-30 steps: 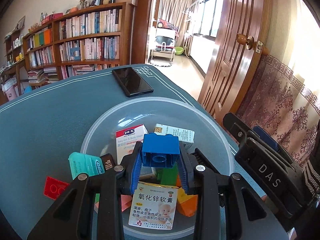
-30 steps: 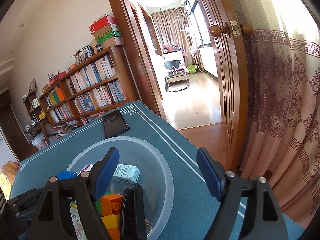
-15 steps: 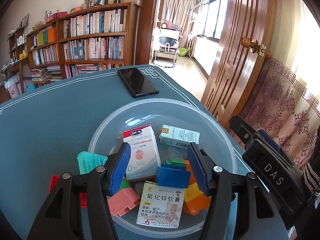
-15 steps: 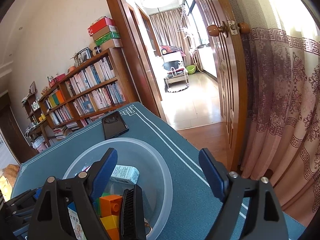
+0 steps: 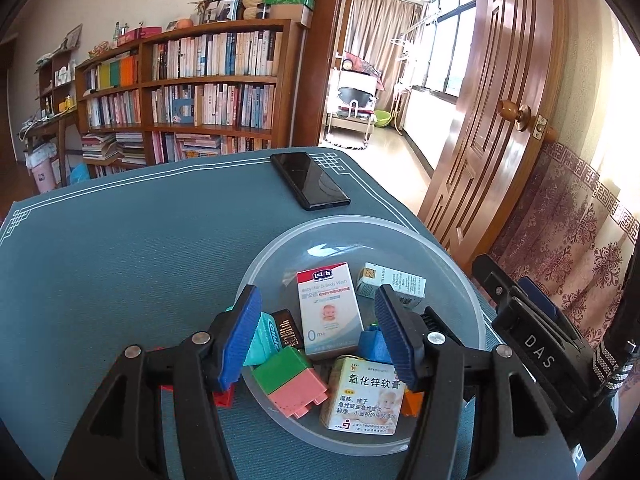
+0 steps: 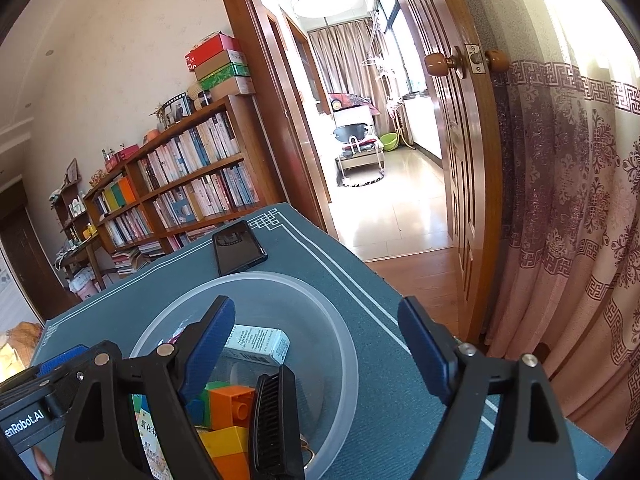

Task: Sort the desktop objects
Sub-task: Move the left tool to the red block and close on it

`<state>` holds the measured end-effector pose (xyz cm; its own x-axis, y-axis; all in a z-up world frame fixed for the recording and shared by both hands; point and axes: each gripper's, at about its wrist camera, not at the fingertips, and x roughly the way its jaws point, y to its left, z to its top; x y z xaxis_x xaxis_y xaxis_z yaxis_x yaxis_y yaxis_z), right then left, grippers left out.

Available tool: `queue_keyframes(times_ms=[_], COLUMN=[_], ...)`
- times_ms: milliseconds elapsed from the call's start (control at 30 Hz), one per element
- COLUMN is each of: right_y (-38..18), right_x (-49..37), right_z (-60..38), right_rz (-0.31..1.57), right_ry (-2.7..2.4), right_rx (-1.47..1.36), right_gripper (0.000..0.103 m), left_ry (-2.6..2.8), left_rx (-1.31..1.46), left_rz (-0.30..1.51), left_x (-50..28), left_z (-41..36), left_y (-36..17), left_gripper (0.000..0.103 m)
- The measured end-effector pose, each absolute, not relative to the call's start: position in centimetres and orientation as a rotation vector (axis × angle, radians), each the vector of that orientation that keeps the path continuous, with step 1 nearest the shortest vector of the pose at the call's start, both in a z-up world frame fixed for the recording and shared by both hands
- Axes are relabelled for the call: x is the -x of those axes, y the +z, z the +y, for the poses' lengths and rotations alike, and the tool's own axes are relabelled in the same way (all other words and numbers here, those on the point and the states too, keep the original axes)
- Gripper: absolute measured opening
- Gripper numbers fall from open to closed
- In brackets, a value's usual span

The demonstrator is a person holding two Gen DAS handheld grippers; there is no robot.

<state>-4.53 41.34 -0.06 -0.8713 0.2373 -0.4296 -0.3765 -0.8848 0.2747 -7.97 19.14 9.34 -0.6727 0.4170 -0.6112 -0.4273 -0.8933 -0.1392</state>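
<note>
Bowl (image 5: 276, 248) on the blue table mat (image 5: 120, 248) holds 3 cartons, the baby wash box (image 5: 328, 312) lying lengthwise away from the cameras, while left gripper (image 5: 316, 336) and right gripper (image 6: 316, 356) hover unclenched, gripping nothing.

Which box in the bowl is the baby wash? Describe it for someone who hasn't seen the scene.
Find the clear plastic bowl on the teal table mat. Near its middle lies the baby wash box: white with a red top band and a baby's face, the only box with English "Baby Hair & Body Wash" lettering.
</note>
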Motion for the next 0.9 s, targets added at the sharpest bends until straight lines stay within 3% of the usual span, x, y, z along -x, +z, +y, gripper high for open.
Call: queue_keyframes(times_ms=[400,900], right_y=[0.1,-0.3], right_x=[4.9,5.4], right_z=[37.4,36.2], right_rz=[0.389,0.394], right_ry=[2.902,2.963], right_rx=[0.563,0.595], right_gripper=[0.087,0.087], left_ry=[2.615,2.538], left_rx=[1.015,1.080], left_rz=[-0.038,0.127], left_x=[8.9,8.4], left_z=[13.2,12.1], left_y=[7.7,3.6], left_gripper=[0.063,0.063])
